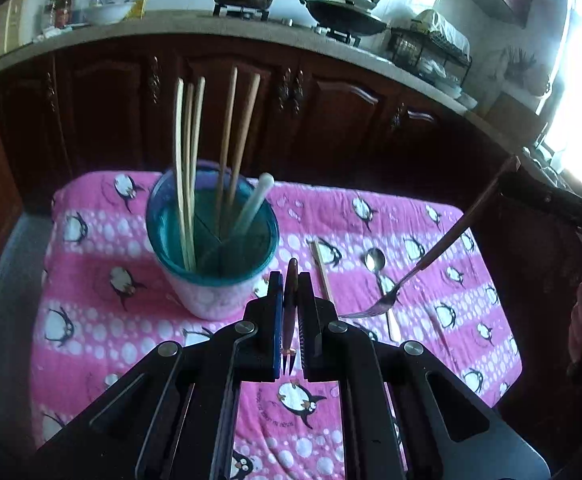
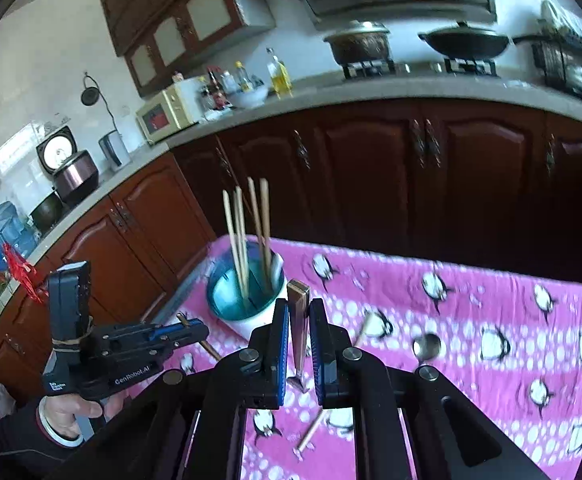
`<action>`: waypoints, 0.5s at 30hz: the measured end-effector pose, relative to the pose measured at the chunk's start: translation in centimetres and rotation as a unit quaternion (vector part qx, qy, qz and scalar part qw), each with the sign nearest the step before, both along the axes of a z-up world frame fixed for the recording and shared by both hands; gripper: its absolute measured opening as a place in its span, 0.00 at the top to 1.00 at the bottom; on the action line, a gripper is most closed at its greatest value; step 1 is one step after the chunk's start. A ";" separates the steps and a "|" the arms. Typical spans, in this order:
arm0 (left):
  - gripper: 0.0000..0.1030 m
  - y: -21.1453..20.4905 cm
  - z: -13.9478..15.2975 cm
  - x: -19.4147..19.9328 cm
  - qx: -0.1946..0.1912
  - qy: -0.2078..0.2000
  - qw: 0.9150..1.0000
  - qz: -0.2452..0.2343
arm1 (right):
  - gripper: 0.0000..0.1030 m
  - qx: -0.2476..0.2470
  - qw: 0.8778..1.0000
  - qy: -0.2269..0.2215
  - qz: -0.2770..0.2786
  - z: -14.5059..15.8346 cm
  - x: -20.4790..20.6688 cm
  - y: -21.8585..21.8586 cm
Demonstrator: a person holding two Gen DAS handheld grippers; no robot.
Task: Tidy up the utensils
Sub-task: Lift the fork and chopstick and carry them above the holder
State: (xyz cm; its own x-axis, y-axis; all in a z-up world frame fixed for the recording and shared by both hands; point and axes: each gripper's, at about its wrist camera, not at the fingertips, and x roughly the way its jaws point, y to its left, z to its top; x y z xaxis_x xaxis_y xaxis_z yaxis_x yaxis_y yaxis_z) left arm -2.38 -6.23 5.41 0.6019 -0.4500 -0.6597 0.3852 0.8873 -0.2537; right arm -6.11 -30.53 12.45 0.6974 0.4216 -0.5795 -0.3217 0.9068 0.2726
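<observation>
A pink penguin-print cloth [image 1: 431, 220] is seen spread over the surface [image 1: 7, 280], with a teal-rimmed holder cup [image 1: 211, 248] standing near its far left corner, already loaded with chopsticks [image 1: 189, 152] and a white handle [image 1: 257, 200]. Left flat on the cloth, right of the cup, are a spoon [image 1: 375, 260] and a loose chopstick [image 1: 323, 276]. The left gripper [image 1: 291, 284], carried by a hand [image 2: 67, 412], is clamped with its fingers narrow on a small dark-handled fork [image 1: 290, 320], just beside the cup's near rim. The right gripper [image 2: 300, 312] has its fingers narrow on a larger fork [image 1: 375, 308], which is held clear of the cloth. Step judged: carrying picked utensils to the cup. Next, each fork needs to be lined up over the cup mouth and released without the standing chopsticks being knocked.
</observation>
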 end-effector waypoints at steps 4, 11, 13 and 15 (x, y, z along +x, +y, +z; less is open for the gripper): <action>0.95 0.5 1.2 -0.2 0.000 -0.013 1.000 0.002 | 0.91 0.000 1.000 -0.012 0.009 1.1 0.1 0.9; 0.95 2.2 3.4 0.1 -0.020 -0.026 0.999 0.012 | 0.91 0.008 1.000 -0.023 0.019 2.5 0.5 1.9; 0.95 2.8 4.3 0.5 -0.026 -0.031 0.999 0.018 | 0.91 0.013 0.999 -0.030 0.022 3.3 0.7 2.1; 0.95 3.7 5.3 1.1 -0.033 -0.038 0.998 0.032 | 0.91 0.018 0.999 -0.038 0.024 4.0 1.0 2.4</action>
